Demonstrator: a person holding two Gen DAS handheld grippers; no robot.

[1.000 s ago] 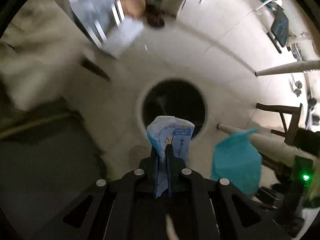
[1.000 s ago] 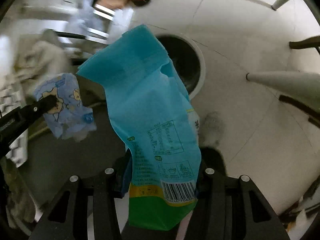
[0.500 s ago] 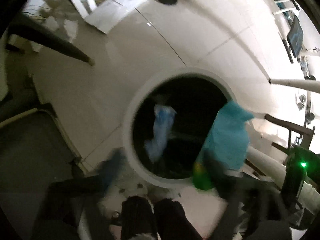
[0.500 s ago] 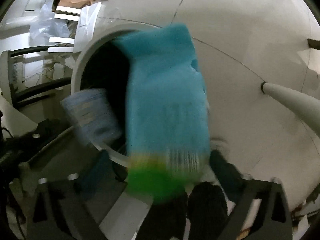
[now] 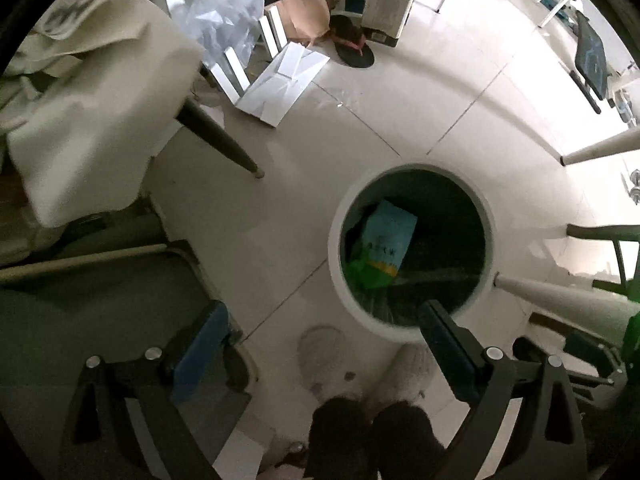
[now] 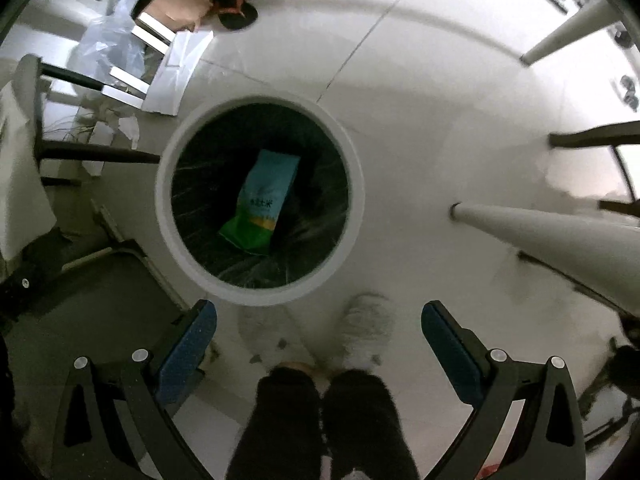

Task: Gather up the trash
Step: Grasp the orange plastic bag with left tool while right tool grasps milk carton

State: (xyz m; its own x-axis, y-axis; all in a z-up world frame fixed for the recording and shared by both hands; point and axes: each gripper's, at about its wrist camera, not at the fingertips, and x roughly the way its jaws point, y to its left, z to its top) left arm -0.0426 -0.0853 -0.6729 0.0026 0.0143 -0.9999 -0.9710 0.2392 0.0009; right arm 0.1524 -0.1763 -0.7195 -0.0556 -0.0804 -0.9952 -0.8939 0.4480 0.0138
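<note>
A round white-rimmed bin [image 5: 412,168] with a dark liner stands on the pale floor, below both grippers. A teal and green snack bag [image 5: 384,248] lies inside it, and the right wrist view shows the same bag [image 6: 264,204] in the bin [image 6: 260,102]. The small blue-and-white wrapper does not show in either view. My left gripper [image 5: 324,312] hangs above the bin's near edge, its jaws opening with nothing between them. My right gripper [image 6: 319,308] stands open and empty, also just short of the bin.
A person's dark trouser legs [image 6: 320,420] and white shoes [image 6: 364,332] stand beside the bin. White table legs [image 6: 540,232] slant in from the right. A chair with cream cloth [image 5: 100,100] is at left. Cardboard, clear plastic and a dark sandal [image 5: 352,44] lie farther off.
Both grippers opened and let go: the teal bag and the small wrapper dropped into the bin. Both views now look straight down on the bin.
</note>
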